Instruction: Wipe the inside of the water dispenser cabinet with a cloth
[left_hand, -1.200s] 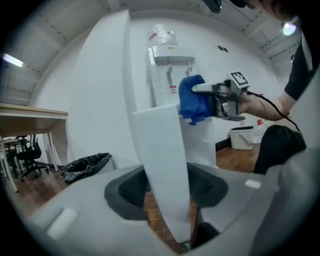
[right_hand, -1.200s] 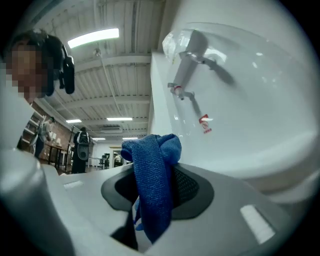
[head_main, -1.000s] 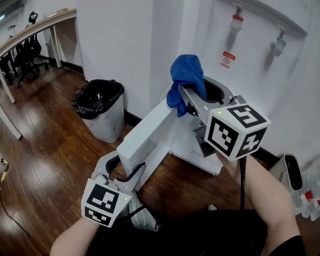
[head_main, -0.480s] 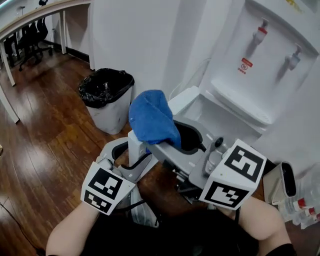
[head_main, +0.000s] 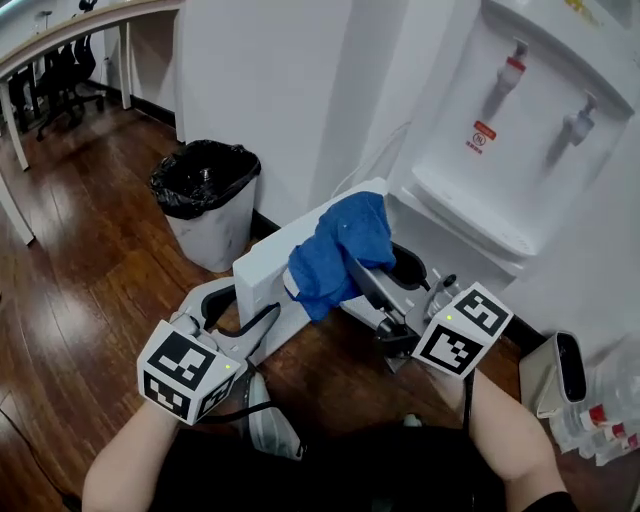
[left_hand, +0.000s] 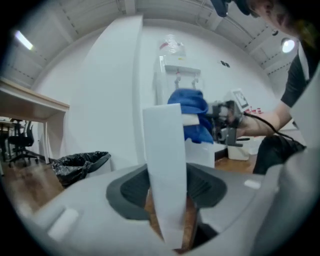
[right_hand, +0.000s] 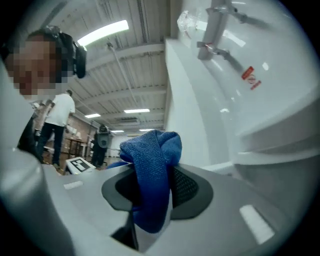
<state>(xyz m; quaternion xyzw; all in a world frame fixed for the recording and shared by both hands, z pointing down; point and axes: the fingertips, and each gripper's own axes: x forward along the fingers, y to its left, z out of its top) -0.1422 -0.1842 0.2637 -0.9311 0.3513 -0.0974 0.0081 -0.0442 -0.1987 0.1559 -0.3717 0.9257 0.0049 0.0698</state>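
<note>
Blue cloth (head_main: 335, 250) pinched in the right gripper (head_main: 347, 268), draped against the white cabinet door (head_main: 262, 282); the left gripper (head_main: 245, 316), jaws just tightened, clamps the door's edge.

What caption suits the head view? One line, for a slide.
Left gripper, jaws just closing, grips the cabinet door; right gripper holds a blue cloth before the water dispenser.

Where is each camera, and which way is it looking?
Head view: on the person's head, looking down at both arms, the left gripper, right gripper, door and cloth.
Left gripper view: on that gripper, looking along jaws that have just been closing on the door, toward the dispenser.
Right gripper view: on that gripper, looking along jaws shut on the cloth, up past the dispenser.
Both gripper views share the cloth.
</note>
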